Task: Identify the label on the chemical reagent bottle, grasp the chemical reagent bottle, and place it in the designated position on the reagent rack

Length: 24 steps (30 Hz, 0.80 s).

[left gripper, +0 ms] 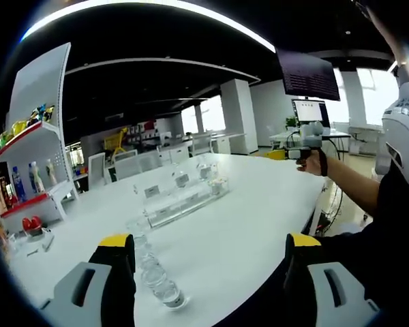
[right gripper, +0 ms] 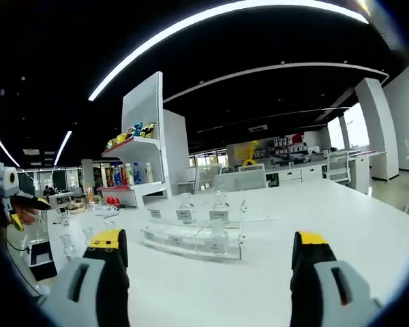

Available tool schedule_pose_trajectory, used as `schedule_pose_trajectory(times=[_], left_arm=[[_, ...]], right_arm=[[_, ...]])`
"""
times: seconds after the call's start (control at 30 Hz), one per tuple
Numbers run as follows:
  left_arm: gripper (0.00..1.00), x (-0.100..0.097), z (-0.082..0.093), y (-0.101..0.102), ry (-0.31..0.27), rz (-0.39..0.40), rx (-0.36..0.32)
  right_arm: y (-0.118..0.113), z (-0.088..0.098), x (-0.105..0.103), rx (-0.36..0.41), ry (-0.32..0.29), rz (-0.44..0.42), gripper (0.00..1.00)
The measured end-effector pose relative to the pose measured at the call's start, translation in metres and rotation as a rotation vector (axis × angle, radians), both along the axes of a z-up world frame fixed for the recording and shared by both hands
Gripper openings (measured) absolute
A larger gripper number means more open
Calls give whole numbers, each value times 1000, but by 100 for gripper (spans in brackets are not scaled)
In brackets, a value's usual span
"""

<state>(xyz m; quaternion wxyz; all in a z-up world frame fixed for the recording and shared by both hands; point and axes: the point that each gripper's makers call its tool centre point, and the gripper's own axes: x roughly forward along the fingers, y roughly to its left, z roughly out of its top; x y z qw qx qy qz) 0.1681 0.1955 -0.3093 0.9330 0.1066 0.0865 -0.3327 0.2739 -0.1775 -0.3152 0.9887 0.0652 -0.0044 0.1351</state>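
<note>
Left grey two-jaw gripper with yellow-tipped black fingers (left gripper: pixel 210 255) rides low with its jaws spread wide and nothing between them, and over at the right of the left gripper view the person's bare hand (left gripper: pixel 316 163) is stretched out on a dark-sleeved forearm (left gripper: pixel 358 187), gripping the handle of the other tool. The right grey two-jaw gripper with yellow tips (right gripper: pixel 215 255) is just as wide apart, level and holding nothing, both of its fingers rising from the bottom of its own view.
</note>
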Motion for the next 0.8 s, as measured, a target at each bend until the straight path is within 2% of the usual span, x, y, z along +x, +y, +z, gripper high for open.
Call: schedule_pose_trajectory(times=[0.27,0.4,0.6,0.8], left_arm=[[90,-1,1,-5,-6,-19,4],[90,-2,1,-3,-6,-9,2],[90,-4,-1,-4,-3,-10,7],[90,-3,-1,-4,-6,-7,9]], right_arm=[[-37,6,-30,-3,-10,-71,96],[-47,16,-39,21,-53,-87,95],[-57,17,-46,15,-54,-115,94],[-55,14,-48,33,-56,-110,95]])
